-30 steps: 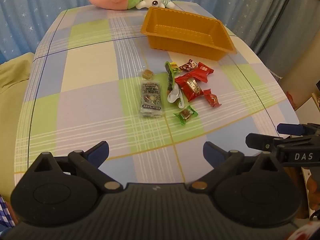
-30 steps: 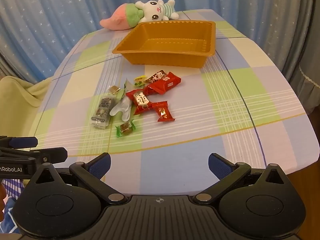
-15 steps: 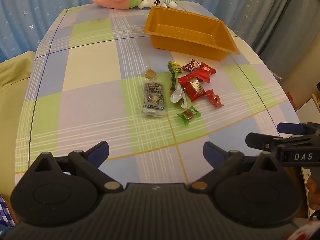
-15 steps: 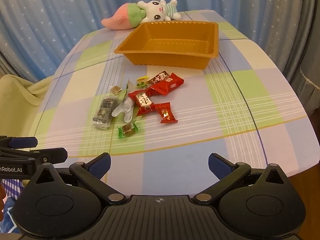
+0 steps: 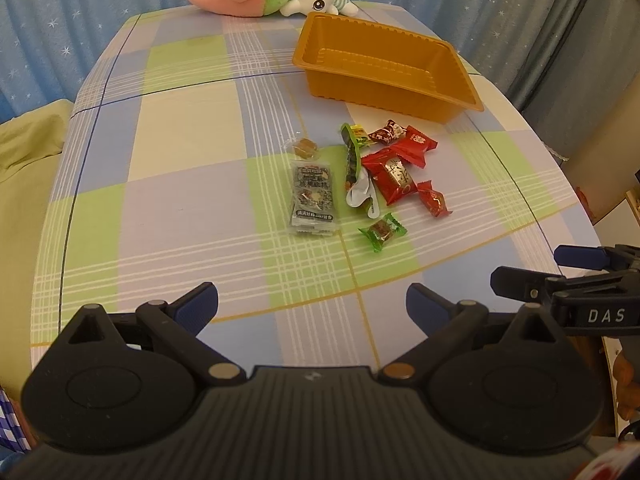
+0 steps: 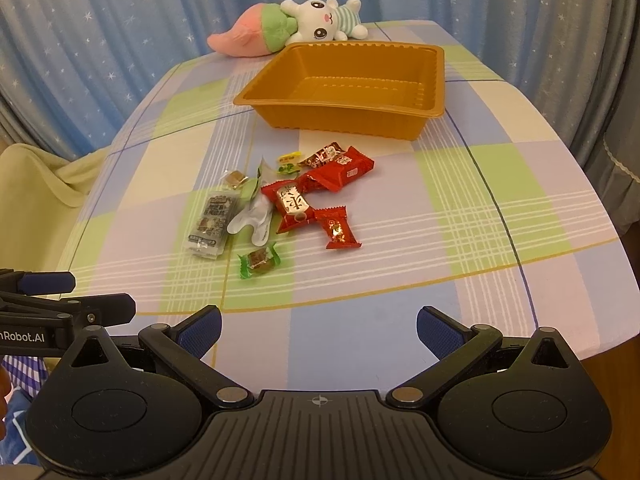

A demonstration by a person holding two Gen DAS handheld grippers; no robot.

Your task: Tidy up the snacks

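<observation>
Tablecloth (image 5: 180, 152) in pastel checks fills both views, an orange tray (image 6: 352, 92) sits upper centre, snack packets (image 6: 296, 204) lie scattered mid-frame just below it, and the left gripper (image 5: 312, 300) and right gripper (image 6: 318, 328) gape wide, holding nothing.

Setting: domestic room, likely a living or child's room. Evidence: surface (image 6: 520, 184) covered with a pastel checked cloth in blue, green, cream and lilac. Blue curtains with white star print (image 6: 120, 32) hang behind the far edge. Plush rabbit-and-carrot toy (image 6: 296, 28) lies at the far side. Yellow-green upholstered seat or cushion (image 5: 24, 152) at left. Grey drape with lace trim (image 6: 616, 120) at right. Wooden floor (image 6: 616, 392) visible near right.
</observation>
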